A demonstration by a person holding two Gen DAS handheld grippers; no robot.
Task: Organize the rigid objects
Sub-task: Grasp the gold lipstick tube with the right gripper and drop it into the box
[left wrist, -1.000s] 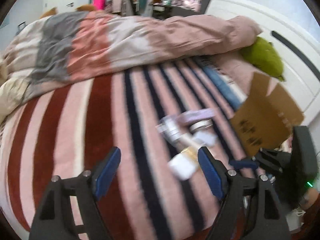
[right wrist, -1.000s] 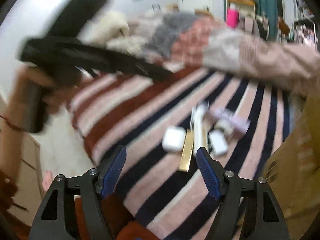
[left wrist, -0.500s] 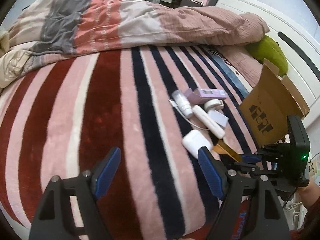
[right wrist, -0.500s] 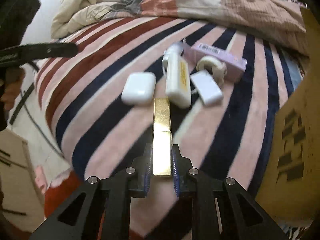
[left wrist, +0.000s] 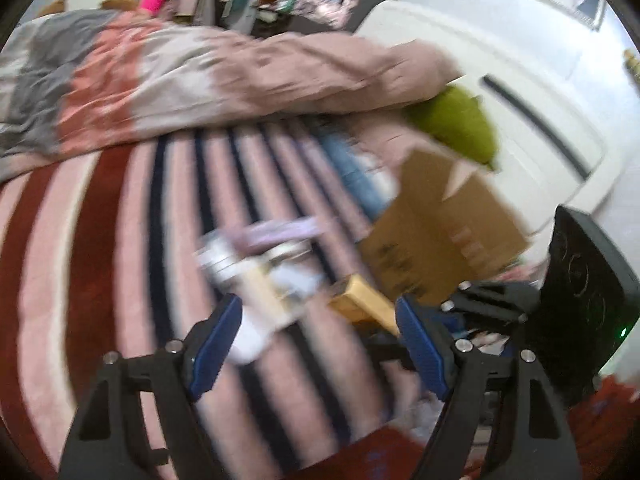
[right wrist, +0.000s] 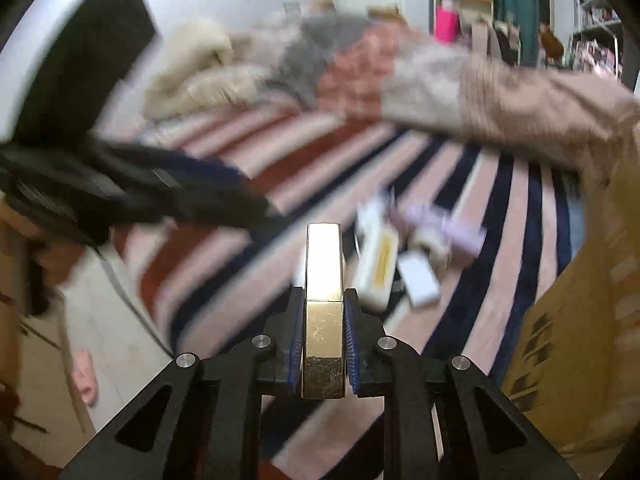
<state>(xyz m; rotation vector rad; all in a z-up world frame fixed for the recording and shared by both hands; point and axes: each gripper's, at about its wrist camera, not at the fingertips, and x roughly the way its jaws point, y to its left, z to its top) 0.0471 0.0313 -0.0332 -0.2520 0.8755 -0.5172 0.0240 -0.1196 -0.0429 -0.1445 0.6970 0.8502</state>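
Observation:
My right gripper (right wrist: 323,320) is shut on a gold rectangular case (right wrist: 323,276) and holds it above the striped blanket (right wrist: 248,280); the case also shows in the left wrist view (left wrist: 362,302). On the blanket lie a white tube with a yellow label (right wrist: 378,266), a small white box (right wrist: 418,278) and a lilac box (right wrist: 448,228). In the left wrist view they are a blurred cluster (left wrist: 264,260). My left gripper (left wrist: 318,344) is open and empty, near the blanket's front edge. An open cardboard box (left wrist: 440,236) stands right of the items.
A rumpled pink and grey duvet (left wrist: 180,76) lies across the far side of the bed. A green cushion (left wrist: 456,120) rests against the white headboard (left wrist: 520,92). The cardboard box wall (right wrist: 580,320) stands close on the right in the right wrist view.
My right gripper has lifted the gold case off the blanket, up and away from the other items. Both views have swung and are blurred by motion. The left gripper stays open.

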